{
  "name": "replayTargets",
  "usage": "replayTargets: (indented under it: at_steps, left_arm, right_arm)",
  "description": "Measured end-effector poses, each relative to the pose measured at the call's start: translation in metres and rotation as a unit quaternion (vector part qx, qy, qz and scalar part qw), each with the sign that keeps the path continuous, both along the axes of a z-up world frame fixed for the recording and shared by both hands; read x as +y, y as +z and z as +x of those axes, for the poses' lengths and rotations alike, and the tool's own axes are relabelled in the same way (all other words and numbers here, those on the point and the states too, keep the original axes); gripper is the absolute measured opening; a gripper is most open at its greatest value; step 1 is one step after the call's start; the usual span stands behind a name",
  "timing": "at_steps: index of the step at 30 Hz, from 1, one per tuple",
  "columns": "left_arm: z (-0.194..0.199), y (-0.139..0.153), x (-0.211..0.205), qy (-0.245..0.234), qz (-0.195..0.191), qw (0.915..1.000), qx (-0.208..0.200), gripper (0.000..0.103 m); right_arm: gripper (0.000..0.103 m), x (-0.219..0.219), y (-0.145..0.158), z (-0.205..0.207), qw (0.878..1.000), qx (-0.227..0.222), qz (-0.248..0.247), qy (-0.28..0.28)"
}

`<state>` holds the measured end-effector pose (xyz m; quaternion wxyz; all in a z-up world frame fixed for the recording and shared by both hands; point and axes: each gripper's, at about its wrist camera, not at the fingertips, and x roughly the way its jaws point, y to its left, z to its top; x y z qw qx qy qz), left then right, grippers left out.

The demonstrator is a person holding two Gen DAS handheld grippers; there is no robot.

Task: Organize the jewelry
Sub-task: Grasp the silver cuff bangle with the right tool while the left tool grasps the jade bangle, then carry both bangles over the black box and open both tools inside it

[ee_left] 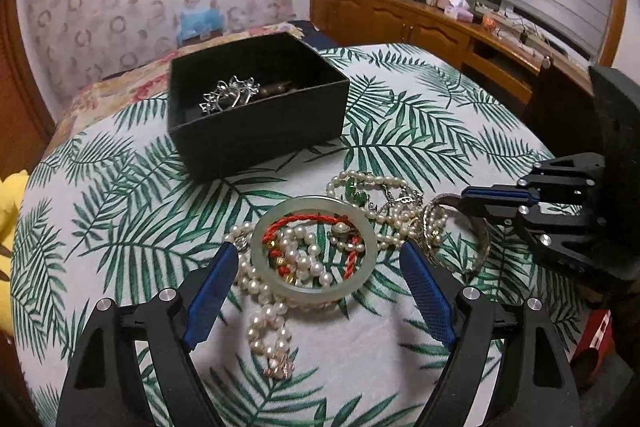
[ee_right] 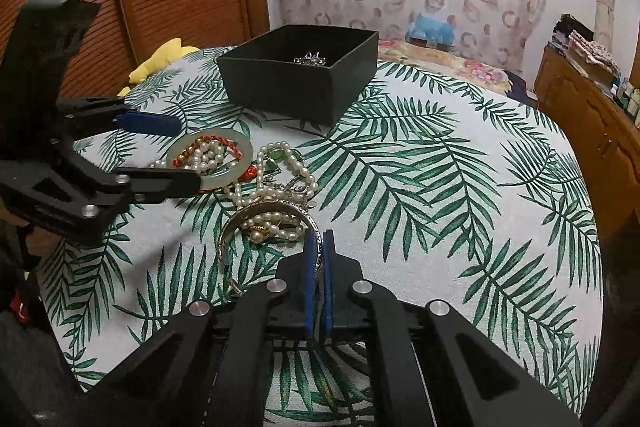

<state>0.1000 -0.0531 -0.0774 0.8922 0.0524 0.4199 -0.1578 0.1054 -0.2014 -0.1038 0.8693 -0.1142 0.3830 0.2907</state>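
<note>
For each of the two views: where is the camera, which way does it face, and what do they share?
Left wrist: behind the open left gripper, facing the jade bangle; right gripper enters at right.
Right wrist: behind the right gripper, shut on the silver bangle; left gripper at left.
Shared: black box, pearl pile, leaf-print cloth.

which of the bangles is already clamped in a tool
The silver metal bangle, pinched at its rim by the shut right tool. The pale green jade bangle lies flat on the pearls, merely straddled by the open left tool.

Left tool [ee_left: 320, 259] spread wide; right tool [ee_right: 319, 241] pinched nearly closed.
</note>
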Motion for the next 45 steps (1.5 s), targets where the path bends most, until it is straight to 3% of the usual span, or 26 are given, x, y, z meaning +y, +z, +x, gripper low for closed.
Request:
replayTargets:
  at_steps: [11,13,28,45]
  left_arm:
    - [0.018,-0.010,-0.002,0.003,0.019,0.9995,0.024,0.079]
    - [0.016,-0.010,-0.003,0.001,0.024,0.9995,0.019,0.072]
    - [-0.020,0.018,0.011,0.018,-0.026,0.9990,-0.031,0.069]
    - [-0.034,0.026,0.011,0.019,-0.035,0.9981,-0.047,0.069]
  right_arm:
    - [0.004,0.001,-0.001,0.002,1.000,0.001,-0.003,-0.007]
    - [0.004,0.001,-0.002,0.002,1.000,0.002,-0.003,-0.008]
    - [0.005,0.001,-0.003,0.004,1.000,0.005,-0.005,-0.010]
    - [0.007,0.008,-0.007,0.006,1.000,0.008,-0.026,0.000]
